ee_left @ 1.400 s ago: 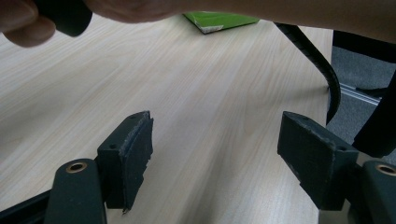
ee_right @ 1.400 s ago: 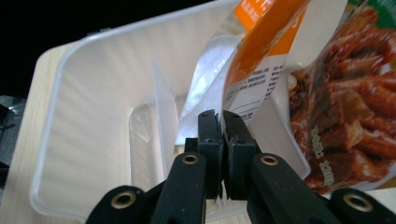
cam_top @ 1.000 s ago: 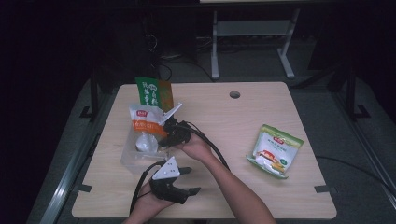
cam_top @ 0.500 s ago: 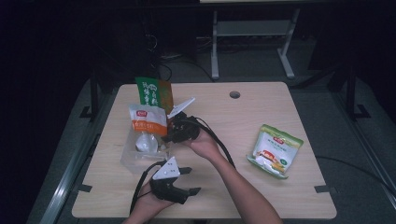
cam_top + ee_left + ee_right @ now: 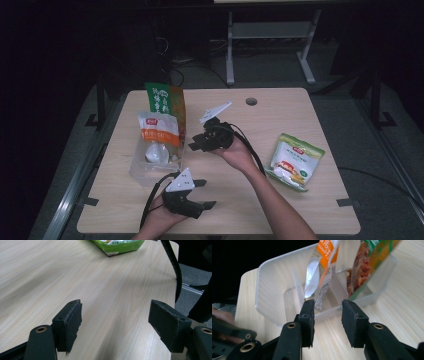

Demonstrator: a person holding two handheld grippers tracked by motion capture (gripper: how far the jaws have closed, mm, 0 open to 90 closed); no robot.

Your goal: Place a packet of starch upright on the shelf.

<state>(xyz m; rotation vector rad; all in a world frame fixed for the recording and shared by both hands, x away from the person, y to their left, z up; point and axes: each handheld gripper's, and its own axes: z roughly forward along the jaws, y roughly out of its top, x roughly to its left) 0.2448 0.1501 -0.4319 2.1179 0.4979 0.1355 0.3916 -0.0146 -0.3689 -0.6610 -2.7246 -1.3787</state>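
the orange-and-white pouch [image 5: 159, 131] is standing upright in the clear bin [image 5: 142, 172] beside the green pouch [image 5: 167, 100], looking light, crinkly and slippery, so you are pinching its flat top seal; your right claw [image 5: 196, 145], empty, has just been opening.

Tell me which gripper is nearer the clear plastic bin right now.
Right. The right gripper sits just off the clear plastic bin's right wall, jaws open and empty, having just been opening. The left gripper rests nearer the table's front edge, a little farther from the bin's corner.
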